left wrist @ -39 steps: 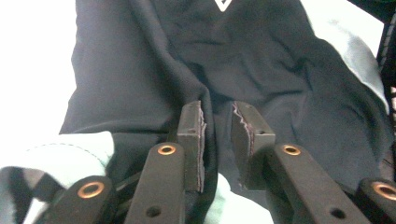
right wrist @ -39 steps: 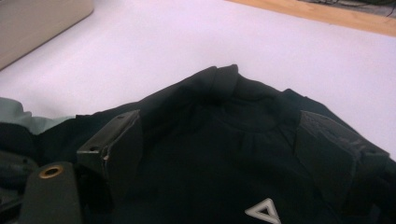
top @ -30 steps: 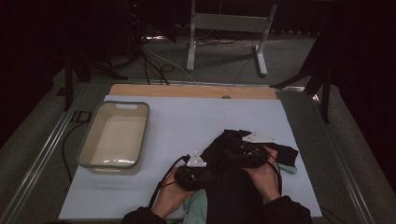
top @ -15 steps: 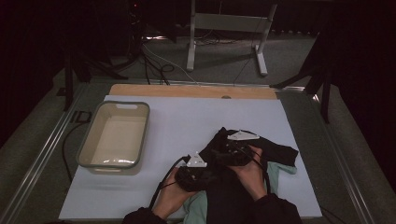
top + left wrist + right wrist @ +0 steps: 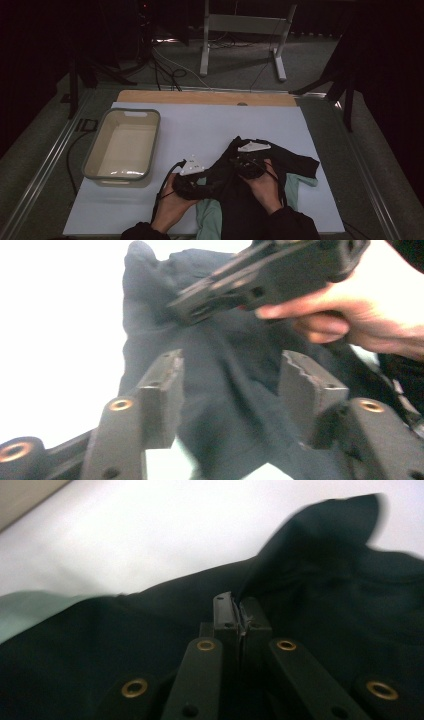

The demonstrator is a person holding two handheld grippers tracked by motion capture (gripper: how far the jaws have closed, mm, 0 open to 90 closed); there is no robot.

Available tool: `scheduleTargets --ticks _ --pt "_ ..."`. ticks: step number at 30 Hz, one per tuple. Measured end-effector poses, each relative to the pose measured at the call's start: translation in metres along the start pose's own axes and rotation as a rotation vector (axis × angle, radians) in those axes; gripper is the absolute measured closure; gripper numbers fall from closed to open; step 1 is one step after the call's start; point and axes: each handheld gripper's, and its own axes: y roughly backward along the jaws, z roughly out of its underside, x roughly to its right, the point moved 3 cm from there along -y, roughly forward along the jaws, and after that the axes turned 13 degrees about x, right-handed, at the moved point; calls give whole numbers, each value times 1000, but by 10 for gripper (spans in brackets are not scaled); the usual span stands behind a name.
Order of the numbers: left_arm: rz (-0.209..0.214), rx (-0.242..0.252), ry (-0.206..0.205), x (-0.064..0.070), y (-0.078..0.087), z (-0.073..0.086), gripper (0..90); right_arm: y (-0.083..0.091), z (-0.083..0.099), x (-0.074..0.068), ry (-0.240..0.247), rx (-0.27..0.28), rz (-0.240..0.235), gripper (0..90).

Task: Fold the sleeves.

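Note:
A black garment point(image 5: 292, 164) lies crumpled at the table's near right, on top of a pale green cloth point(image 5: 206, 216). My right gripper point(image 5: 241, 161) rests on the garment's left part; in the right gripper view its jaws point(image 5: 239, 604) are shut on a fold of the black garment point(image 5: 320, 565), which rises from the tips. My left gripper point(image 5: 216, 183) lies just left of it, pointing right. In the left gripper view it point(image 5: 230, 367) stands open, with the black garment point(image 5: 220, 390) lying between and beyond its jaws and the other hand's gripper point(image 5: 270, 277) just above.
A beige plastic basin point(image 5: 96, 150) stands at the left of the white table point(image 5: 210, 125). A wooden strip point(image 5: 200, 97) runs along the far edge. Metal rails border both sides. Stands and cables sit on the floor beyond.
My right gripper has shifted slightly left with the black fold in it. My left gripper has moved a little left and away from me.

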Motion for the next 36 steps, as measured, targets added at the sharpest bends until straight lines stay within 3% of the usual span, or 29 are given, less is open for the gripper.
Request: scheduleTargets --ticks 1,2,6,9,11,12,17,20,24,28,31,34,36 --pt "0 0 0 0 0 0 407 0 0 0 0 0 0 888" --pt "-15 5 10 -4 3 1 396 1 -2 6 17 6 58 889" --pt "-51 17 32 -11 7 0 334 -1 0 7 22 -14 62 868" --pt "-66 26 40 -16 10 0 317 -1 3 2 32 -41 49 687" --pt "-71 31 44 -17 12 -1 306 5 5 -3 8 -42 27 534" --pt "-74 34 44 -18 12 -1 306 5 5 -3 8 -42 27 534" --pt "-89 43 42 -18 14 -3 254 24 9 -18 1 -27 -31 353" --pt "-100 50 39 -18 15 -4 193 36 17 -26 -15 -36 -58 307" --pt "-111 61 41 -19 17 -6 162 42 25 -32 -31 -45 -84 310" --pt "-117 67 46 -21 18 -6 159 45 38 -40 -31 -83 -117 376" --pt "-119 69 48 -21 19 -6 159 43 46 -44 -19 -118 -142 579" --pt "-119 70 48 -22 19 -6 160 45 46 -43 -1 -102 -145 818" --pt "-120 72 49 -22 19 -6 160 47 45 -42 2 -93 -146 862"
